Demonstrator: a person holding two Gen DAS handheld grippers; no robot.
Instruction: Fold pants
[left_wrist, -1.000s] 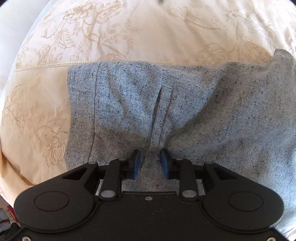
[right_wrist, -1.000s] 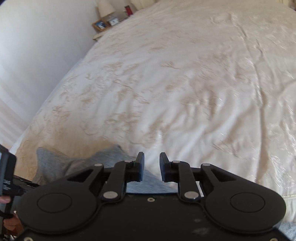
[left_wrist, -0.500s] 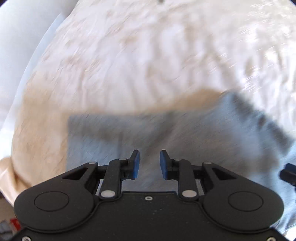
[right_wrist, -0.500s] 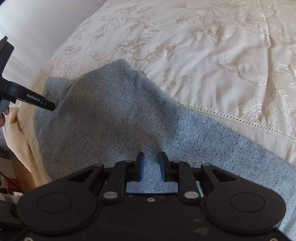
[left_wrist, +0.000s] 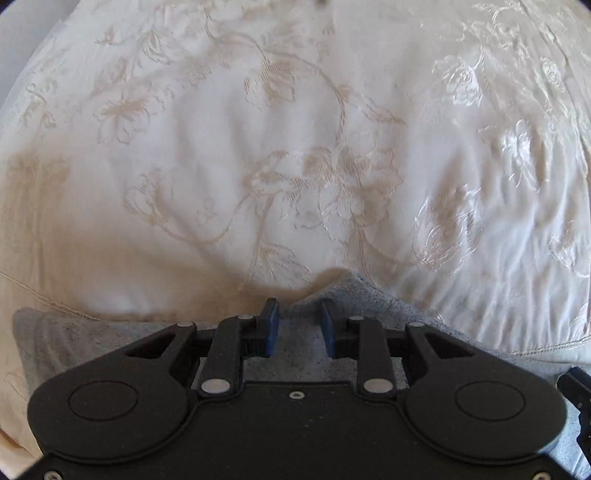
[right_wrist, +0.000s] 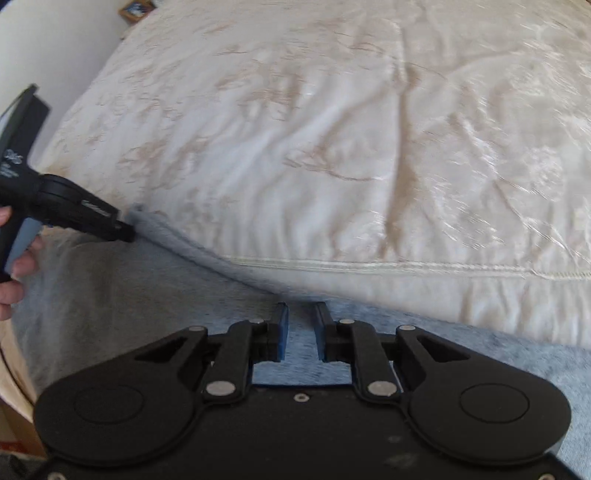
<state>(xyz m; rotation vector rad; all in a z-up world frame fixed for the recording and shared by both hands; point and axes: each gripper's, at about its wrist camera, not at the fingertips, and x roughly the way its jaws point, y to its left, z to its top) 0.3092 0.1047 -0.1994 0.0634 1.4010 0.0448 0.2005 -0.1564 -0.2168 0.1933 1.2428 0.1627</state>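
Observation:
The grey speckled pants (left_wrist: 66, 336) lie on a cream embroidered bedspread (left_wrist: 295, 147) at the bed's near edge. In the left wrist view my left gripper (left_wrist: 298, 325) has its jaws narrowly apart with a raised peak of grey cloth (left_wrist: 347, 284) between and just beyond the blue pads. In the right wrist view my right gripper (right_wrist: 300, 330) also has its jaws narrowly apart over the pants (right_wrist: 110, 295), with cloth between the pads. The left gripper shows there too (right_wrist: 127, 232), its tip at the pants' far edge. Whether either pair of pads pinches the cloth is unclear.
The bedspread (right_wrist: 332, 129) stretches far ahead with a stitched hem line (right_wrist: 369, 264). A wall (right_wrist: 55, 37) runs along the left side, with a small framed object (right_wrist: 135, 5) on a stand at the far corner. A hand (right_wrist: 14, 273) holds the left tool.
Both views have swung from looking down on the pants to looking across the bedspread. The pants' edge now sits close to both grippers, bunched up at the left one.

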